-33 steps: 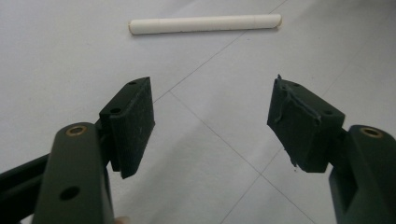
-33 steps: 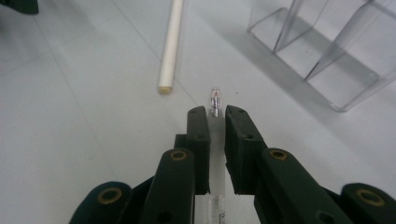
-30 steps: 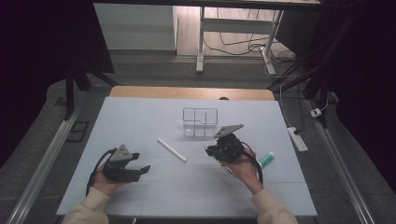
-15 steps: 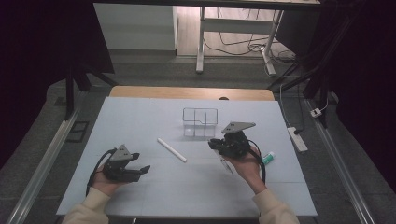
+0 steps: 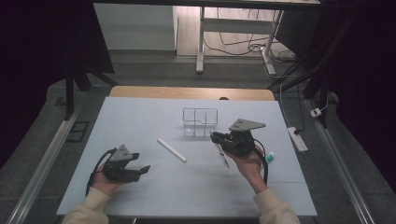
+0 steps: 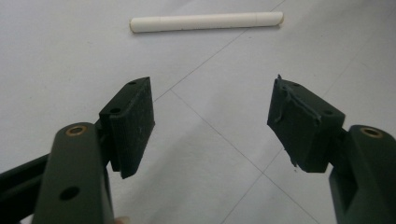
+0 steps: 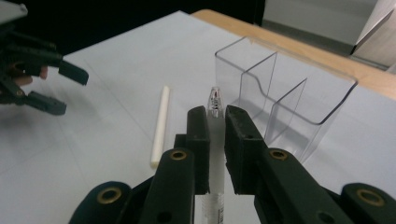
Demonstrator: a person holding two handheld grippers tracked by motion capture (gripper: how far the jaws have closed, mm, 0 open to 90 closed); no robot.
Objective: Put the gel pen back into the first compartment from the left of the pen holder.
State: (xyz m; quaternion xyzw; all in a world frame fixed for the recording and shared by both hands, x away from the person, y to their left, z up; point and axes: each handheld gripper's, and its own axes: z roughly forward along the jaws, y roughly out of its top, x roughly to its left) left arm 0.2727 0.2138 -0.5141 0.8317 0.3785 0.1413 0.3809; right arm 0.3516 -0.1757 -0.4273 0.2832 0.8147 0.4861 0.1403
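Observation:
My right gripper (image 5: 215, 136) (image 7: 216, 119) is shut on a clear pen (image 5: 222, 156) (image 7: 215, 100), held off the table. In the high view the pen's long end slants down below the hand. A clear plastic organizer (image 5: 200, 122) (image 7: 280, 93) with several compartments stands just beyond the pen's tip. A white stick-like pen (image 5: 171, 150) (image 6: 205, 21) (image 7: 159, 126) lies flat on the table between the two hands. At the front left, my left gripper (image 5: 142, 169) (image 6: 212, 116) rests low with its jaws open and nothing between them, pointing at the white pen.
The table (image 5: 140, 116) has a pale blue top with a wooden strip along its far edge. A small green and white item (image 5: 270, 157) lies by the right hand. A power strip (image 5: 297, 139) sits on the floor at the right.
The right hand has risen a little with the clear pen and drifted slightly to the right and toward the organizer. The left hand has stayed put.

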